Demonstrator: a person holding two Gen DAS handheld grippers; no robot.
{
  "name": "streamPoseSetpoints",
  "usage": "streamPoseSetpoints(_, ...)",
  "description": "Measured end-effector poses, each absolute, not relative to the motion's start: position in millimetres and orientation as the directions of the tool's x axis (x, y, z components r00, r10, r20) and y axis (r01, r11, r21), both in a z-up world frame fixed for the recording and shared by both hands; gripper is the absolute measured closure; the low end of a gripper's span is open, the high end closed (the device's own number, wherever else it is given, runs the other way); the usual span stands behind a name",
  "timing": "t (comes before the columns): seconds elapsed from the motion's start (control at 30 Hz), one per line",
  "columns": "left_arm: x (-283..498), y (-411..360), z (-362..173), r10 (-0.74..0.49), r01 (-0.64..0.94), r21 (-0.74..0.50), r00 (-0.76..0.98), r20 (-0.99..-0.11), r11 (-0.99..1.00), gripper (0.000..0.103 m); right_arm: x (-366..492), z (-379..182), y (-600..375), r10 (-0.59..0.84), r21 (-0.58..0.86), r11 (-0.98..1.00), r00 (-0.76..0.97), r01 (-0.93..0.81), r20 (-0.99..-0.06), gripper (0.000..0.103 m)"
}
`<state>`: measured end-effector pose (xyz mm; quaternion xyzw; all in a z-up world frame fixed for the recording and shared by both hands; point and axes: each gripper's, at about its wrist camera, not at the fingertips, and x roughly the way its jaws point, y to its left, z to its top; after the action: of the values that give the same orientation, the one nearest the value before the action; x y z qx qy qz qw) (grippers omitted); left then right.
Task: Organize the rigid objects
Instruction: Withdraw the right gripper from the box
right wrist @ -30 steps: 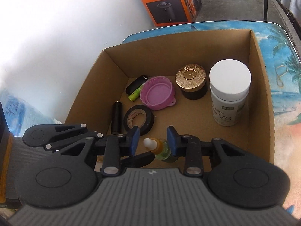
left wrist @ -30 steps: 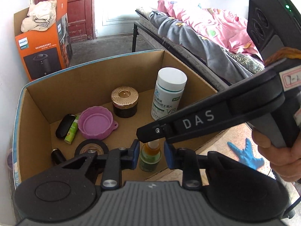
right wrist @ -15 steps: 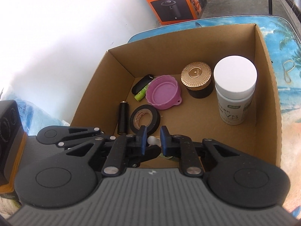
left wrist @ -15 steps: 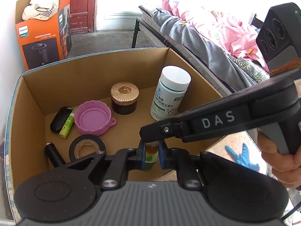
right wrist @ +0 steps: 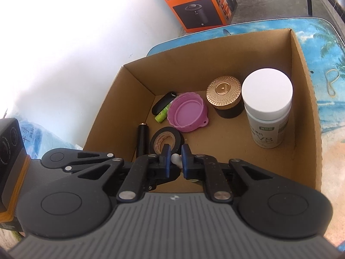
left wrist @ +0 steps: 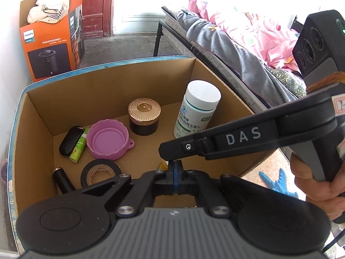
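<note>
Cardboard box (right wrist: 306, 99) on the table holds sorted jars and tape, while the right gripper (right wrist: 175, 158) pinches a small dropper bottle (right wrist: 175, 159) over its near edge; the left gripper (left wrist: 175, 168) is fully closed beside it, seemingly empty.

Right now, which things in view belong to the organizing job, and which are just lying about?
Job: dropper bottle in right gripper, cardboard box, white pill bottle, gold-lidded jar, pink lid, tape roll.
Lying about: orange Philips carton, bed, rubber band.
</note>
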<state>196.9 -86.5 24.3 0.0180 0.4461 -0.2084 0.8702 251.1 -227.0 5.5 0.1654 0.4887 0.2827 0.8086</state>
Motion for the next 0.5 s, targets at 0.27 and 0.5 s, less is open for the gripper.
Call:
streamPoseSetpoints(0.27,208,-87,27,-0.336,0.376,-0.142,0.523,-0.784,0.916,0.103,264,6,-224,0.624,0.546,0.782,0.366,-0.301,-0.691,0.093)
streamPoseSetpoints(0.5,222,-88,31,-0.318,0.376,-0.118,0.533,-0.784,0.919,0.103,280,7,-222,0.631,0.554,0.775,0.374,-0.304,-0.68,0.094)
